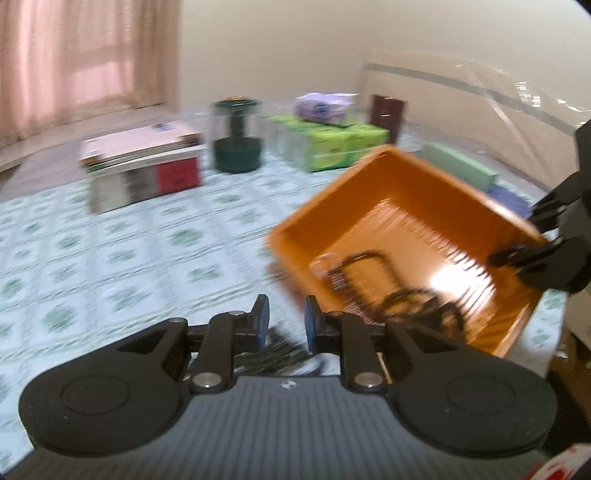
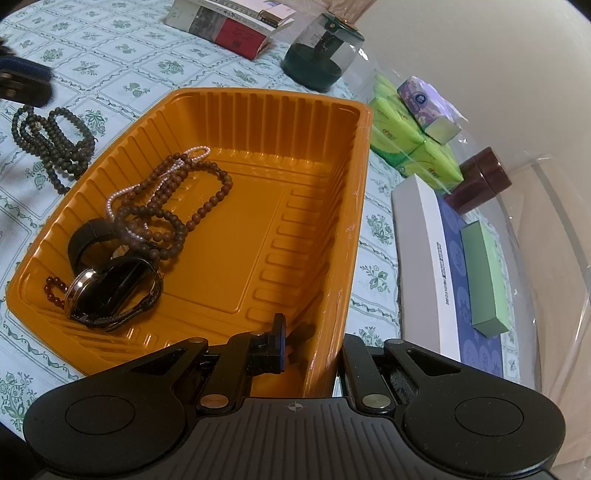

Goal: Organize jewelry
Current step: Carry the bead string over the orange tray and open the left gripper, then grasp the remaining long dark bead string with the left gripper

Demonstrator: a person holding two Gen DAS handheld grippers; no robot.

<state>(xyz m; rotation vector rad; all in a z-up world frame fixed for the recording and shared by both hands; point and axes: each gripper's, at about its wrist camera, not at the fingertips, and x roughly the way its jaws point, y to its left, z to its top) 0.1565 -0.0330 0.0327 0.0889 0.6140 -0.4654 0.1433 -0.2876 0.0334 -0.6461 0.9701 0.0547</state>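
Note:
An orange plastic tray (image 2: 295, 155) sits on the floral tablecloth. Inside it lie a brown bead necklace (image 2: 173, 206), a thin pink pearl strand (image 2: 195, 151), a black band (image 2: 92, 236), a dark wristwatch (image 2: 107, 291) and a small red bead bracelet (image 2: 51, 288). My right gripper (image 2: 314, 354) is shut on the tray's near wall, one finger inside and one outside. A dark bead strand (image 2: 51, 144) lies on the cloth left of the tray. My left gripper (image 1: 286, 314) hovers over those beads beside the tray (image 1: 406, 206), its pads apart with nothing between them; this view is blurred.
At the back stand a stack of books on a box (image 2: 229, 26), a dark green glass jar (image 2: 321, 55), green tissue packs (image 2: 410, 147) and a brown jar (image 2: 480, 181). A white and blue box (image 2: 424, 258) with a green box (image 2: 484, 277) on it lies right of the tray.

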